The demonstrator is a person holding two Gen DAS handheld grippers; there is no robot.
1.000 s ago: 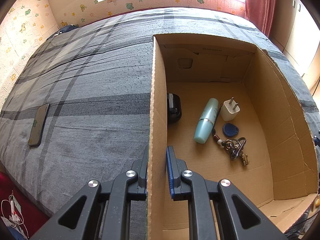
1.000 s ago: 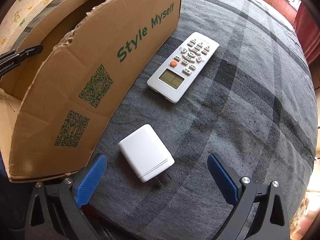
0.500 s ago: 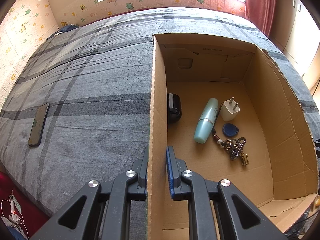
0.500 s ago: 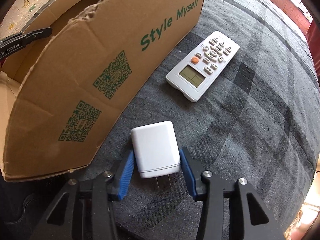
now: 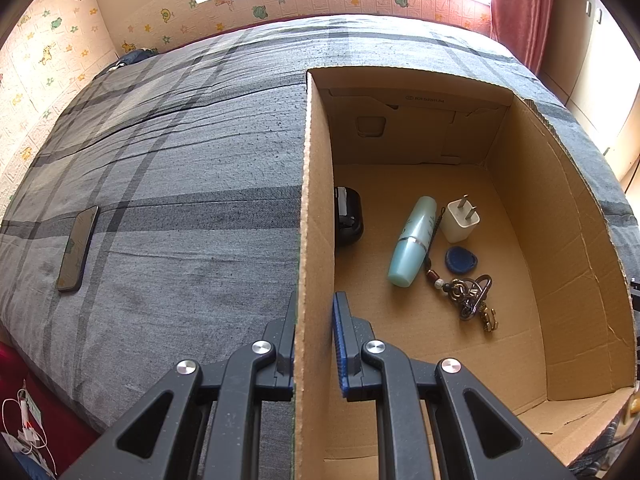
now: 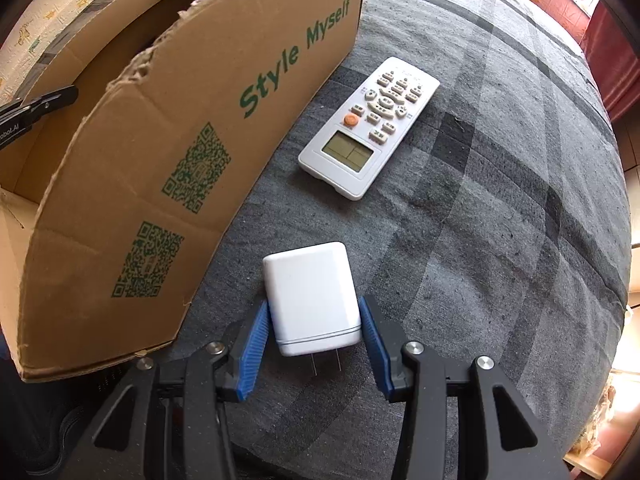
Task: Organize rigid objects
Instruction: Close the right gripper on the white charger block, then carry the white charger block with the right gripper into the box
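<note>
While the left tool (image 5: 314,334) clamps the near part of the box's (image 5: 560,216) left wall, one jaw outside and one inside the cardboard, the right tool (image 6: 314,338) points down at the bed (image 6: 480,220) and is closed on a white charger (image 6: 310,294). Its blue pads (image 6: 256,344) press the charger's two long sides near the plug end, and the two metal prongs point back toward the camera between the jaws. The charger sits over the grey checked bedcover, just beside the box's outer wall, the one printed with green "Style Myself" lettering and two QR codes; whether it rests on the cover or is lifted off it cannot be told.

Farther off on the bed, apart from the charger and close to the same wall, lies a white remote (image 6: 370,128) with its display end nearer the tool.

Inside the box, on its floor, lie a black case (image 5: 349,216) against the left wall, a pale teal bottle (image 5: 412,242) on its side, a small white plug (image 5: 460,220) with prongs up, a blue tag (image 5: 461,260), and a bunch of keys (image 5: 472,298) on a beaded cord. They lie close together near the middle of the box floor.

Outside the box, a dark phone (image 5: 78,248) lies on the bed, well to the left, near the bed's edge.
</note>
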